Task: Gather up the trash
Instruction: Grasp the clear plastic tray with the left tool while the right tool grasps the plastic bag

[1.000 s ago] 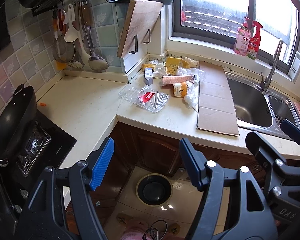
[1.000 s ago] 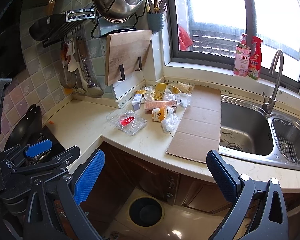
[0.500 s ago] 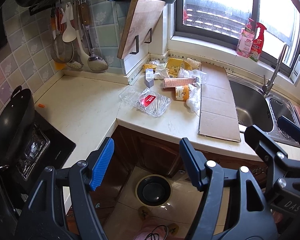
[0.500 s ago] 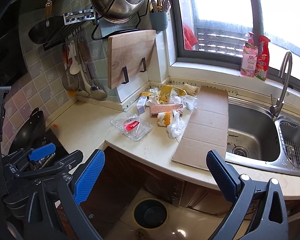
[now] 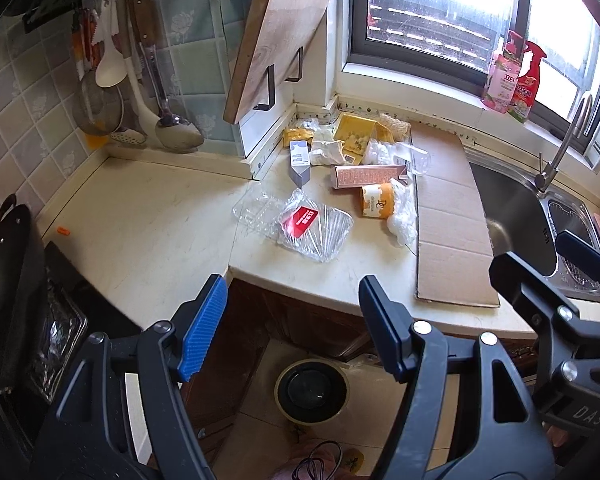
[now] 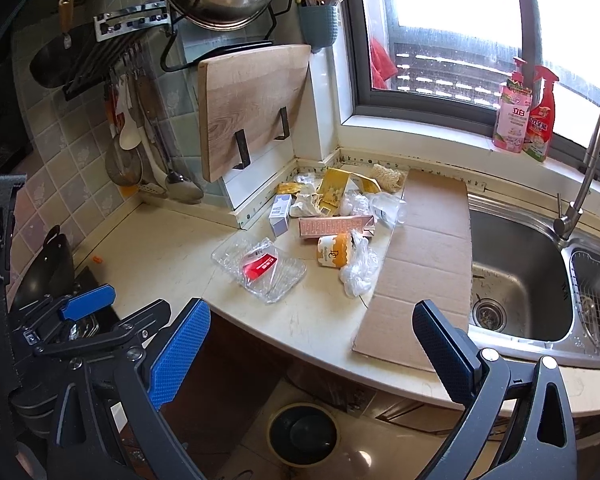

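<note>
Both claws nearer, one cardboard sheet [image 6: 420,256], one bin [image 6: 303,432]

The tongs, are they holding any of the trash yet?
No. Both the left tongs and the right tongs are open and empty; the trash pile lies untouched on the counter.

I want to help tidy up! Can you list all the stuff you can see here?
Clear plastic tray: one, red label, counter front.
Pink box: one, behind the tray.
Orange cup: one, beside white plastic bag.
Grey carton: one, near the corner.
Yellow wrappers: several, back corner.
Cardboard sheet: one, brown, beside sink.
Cutting board: one, wooden, on wall.
Spray bottles: two, pink and red, windowsill.
Bin: one, black, on floor.
Left tongs: open, empty.
Right tongs: open, empty.
</note>
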Motion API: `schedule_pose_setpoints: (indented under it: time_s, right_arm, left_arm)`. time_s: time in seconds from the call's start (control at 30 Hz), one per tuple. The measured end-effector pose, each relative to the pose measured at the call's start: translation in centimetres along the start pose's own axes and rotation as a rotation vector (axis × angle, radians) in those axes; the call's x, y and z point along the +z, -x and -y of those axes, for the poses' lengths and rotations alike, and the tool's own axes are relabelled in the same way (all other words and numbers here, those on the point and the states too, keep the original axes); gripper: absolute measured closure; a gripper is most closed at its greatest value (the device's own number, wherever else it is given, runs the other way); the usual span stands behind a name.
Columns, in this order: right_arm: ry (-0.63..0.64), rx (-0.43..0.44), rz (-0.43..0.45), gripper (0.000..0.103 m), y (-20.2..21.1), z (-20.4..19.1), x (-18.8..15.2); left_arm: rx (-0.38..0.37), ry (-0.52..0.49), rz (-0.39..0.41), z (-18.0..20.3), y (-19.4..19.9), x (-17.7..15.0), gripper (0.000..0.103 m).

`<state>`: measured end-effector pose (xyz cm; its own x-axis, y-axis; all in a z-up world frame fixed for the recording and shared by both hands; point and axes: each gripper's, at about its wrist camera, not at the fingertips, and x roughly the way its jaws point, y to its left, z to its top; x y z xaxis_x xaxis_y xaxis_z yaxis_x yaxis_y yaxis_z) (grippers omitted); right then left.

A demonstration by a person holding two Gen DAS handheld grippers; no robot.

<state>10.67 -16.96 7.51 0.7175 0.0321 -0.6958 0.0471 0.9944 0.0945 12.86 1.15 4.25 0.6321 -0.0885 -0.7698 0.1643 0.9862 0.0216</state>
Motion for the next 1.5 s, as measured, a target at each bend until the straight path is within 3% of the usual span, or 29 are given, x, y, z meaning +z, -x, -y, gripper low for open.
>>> schedule_pose_setpoints:
  time_s: [0.23, 0.37, 0.6, 0.9, 1.1, 1.17, 1.2, 1.33, 1.5]
  right_arm:
    - [-0.026, 0.012, -0.077, 0.000, -7.9, -0.5, 3.0]
    - [-0.054, 0.014, -0.133, 0.001, -13.6, 0.2, 3.9]
    - [-0.152, 0.031, -0.247, 0.020, -22.7, 4.1, 3.5]
    - [-0.272, -0.006, -0.335, 0.032, -31.5, 9.1, 2.4]
    - [-0.231, -0.045, -0.406, 0.042, -35.7, 8.5, 2.0]
    - [-0.222, -0.045, -0.426, 0.049, -36.8, 8.2, 1.6]
    - [-0.219, -0.049, -0.433, 0.059, -37.4, 8.1, 1.4]
    - [-0.217, -0.048, -0.390, 0.066, -37.1, 7.8, 1.1]
    - [-0.250, -0.010, -0.363, 0.069, -35.7, 7.7, 0.6]
  left_arm:
    - [-0.032, 0.000, -0.088, -2.2, -7.9, 3.2, 0.037]
    - [-0.106, 0.017, -0.148, -4.2, -12.8, 4.5, 0.037]
    - [-0.184, 0.034, -0.237, -6.3, -19.5, 4.4, 0.032]
    - [-0.239, 0.204, -0.331, -8.6, -26.4, 3.5, 0.032]
    - [-0.274, 0.299, -0.359, -10.5, -28.2, 3.5, 0.032]
    - [-0.281, 0.308, -0.361, -10.7, -28.5, 3.7, 0.032]
    - [-0.288, 0.312, -0.363, -10.7, -28.7, 3.8, 0.032]
    - [-0.330, 0.328, -0.387, -10.4, -29.4, 4.0, 0.032]
    - [-0.337, 0.334, -0.405, -9.7, -30.0, 4.1, 0.032]
